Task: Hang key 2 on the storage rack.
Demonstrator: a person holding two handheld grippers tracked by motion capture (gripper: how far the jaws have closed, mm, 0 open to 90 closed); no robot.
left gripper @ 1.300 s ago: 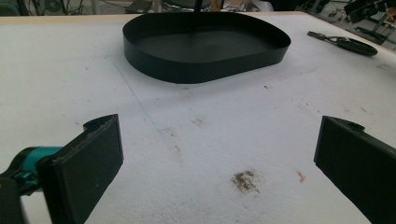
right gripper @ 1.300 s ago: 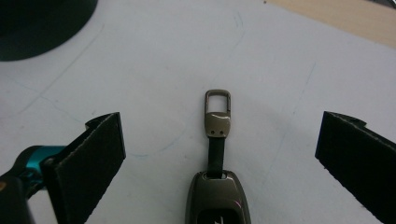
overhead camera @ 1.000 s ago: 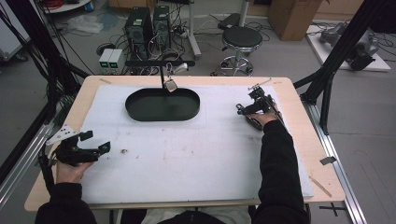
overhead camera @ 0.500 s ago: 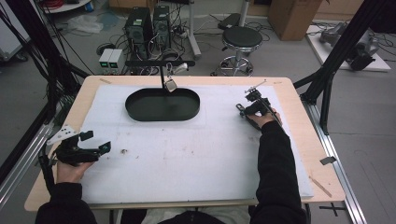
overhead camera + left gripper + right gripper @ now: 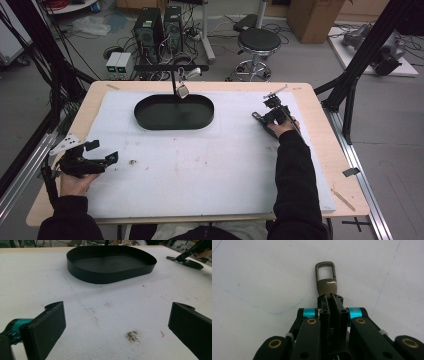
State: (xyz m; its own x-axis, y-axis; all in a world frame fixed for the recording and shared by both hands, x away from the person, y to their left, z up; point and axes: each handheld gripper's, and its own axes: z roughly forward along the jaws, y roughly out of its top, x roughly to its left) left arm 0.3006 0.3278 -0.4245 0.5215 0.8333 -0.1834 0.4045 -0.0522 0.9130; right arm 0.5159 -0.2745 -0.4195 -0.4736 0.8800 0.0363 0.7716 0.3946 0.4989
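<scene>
Your right gripper [image 5: 330,298] has just closed its jaws on the wide end of the brass snap hook [image 5: 326,277], whose loop juts out beyond the tips, flat on the white sheet [image 5: 257,272]. Check the pinch is centred, then lift straight up so the hook cannot twist out. Your left gripper [image 5: 117,322] rests with jaws spread wide, nothing between them. Farther ahead of those jaws stands the black tray [image 5: 110,275], likely the drop point.

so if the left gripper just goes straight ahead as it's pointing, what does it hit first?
Probably the black tray. The left gripper, jaws open, faces it across bare white mat, though it may pass to the tray's right.
</scene>
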